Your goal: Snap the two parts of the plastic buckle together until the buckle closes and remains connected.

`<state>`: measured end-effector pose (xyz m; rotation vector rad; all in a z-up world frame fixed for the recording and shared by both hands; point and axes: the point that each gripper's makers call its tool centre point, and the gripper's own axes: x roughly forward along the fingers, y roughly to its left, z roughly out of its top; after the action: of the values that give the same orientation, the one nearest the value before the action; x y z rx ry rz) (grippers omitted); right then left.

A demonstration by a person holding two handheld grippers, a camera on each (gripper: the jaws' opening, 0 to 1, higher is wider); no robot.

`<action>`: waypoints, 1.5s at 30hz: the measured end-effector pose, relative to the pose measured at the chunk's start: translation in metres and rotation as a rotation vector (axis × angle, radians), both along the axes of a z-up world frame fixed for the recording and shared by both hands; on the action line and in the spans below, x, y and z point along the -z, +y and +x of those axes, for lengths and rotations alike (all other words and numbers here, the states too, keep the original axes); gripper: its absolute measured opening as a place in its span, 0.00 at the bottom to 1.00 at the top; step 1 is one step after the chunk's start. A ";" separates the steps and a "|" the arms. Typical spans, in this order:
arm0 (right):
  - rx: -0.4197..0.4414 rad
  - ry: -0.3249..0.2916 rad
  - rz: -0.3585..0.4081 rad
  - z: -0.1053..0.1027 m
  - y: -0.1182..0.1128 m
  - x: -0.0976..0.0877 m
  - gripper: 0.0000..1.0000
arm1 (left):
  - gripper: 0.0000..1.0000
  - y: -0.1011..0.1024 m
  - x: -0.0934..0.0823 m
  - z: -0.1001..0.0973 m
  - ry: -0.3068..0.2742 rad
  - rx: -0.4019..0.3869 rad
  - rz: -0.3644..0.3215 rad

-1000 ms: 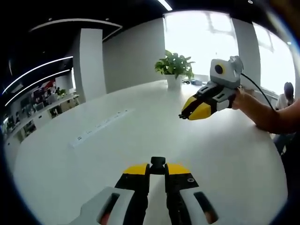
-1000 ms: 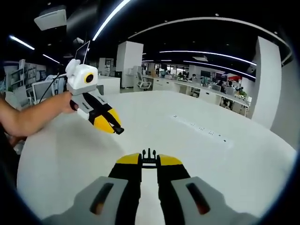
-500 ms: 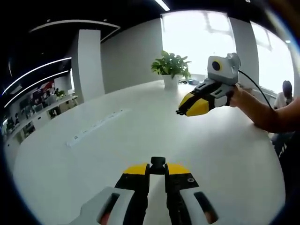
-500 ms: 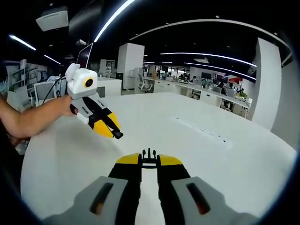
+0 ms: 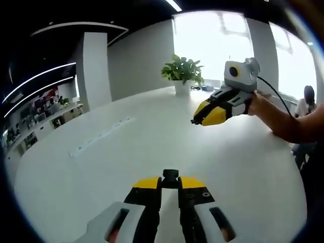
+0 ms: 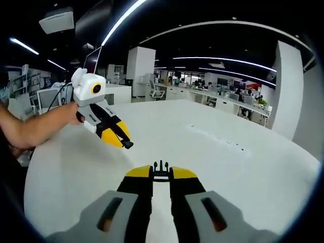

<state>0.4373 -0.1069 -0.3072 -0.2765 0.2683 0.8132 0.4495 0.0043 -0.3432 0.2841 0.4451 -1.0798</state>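
Note:
In the left gripper view my left gripper (image 5: 170,181) is shut on a small black buckle part (image 5: 170,175), a socket-like piece sticking up between the yellow tips. In the right gripper view my right gripper (image 6: 161,172) is shut on the other black buckle part (image 6: 161,167), whose prongs point forward. Both are held above the white table (image 5: 101,167). The right gripper (image 5: 194,121) also shows at the upper right of the left gripper view, held by a hand. The left gripper (image 6: 128,145) appears at the left of the right gripper view. The two parts are well apart.
A potted plant (image 5: 182,71) stands at the table's far edge by bright windows. A strip of sockets (image 5: 98,137) is set into the table top, also seen as a socket strip (image 6: 217,137). A seated person (image 5: 307,101) is at the far right. Office desks fill the background.
The other gripper has drifted slightly in each view; the views themselves shifted a little. Both grippers stay shut on their buckle parts.

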 end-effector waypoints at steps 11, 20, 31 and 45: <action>0.000 0.001 -0.001 -0.006 -0.001 0.004 0.11 | 0.11 0.004 0.005 -0.013 0.003 0.001 0.005; -0.024 0.007 0.010 -0.016 0.001 0.006 0.11 | 0.11 0.005 0.000 -0.022 0.003 0.016 -0.007; -0.010 0.021 0.010 -0.018 -0.004 0.011 0.11 | 0.11 0.004 -0.001 -0.030 -0.002 0.027 -0.006; -0.045 0.046 -0.008 -0.020 0.002 0.023 0.11 | 0.11 0.009 0.007 -0.034 0.015 0.051 0.008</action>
<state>0.4178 -0.1053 -0.3299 -0.2725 0.3097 0.8639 0.4155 0.0137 -0.3502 0.2962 0.4573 -1.1311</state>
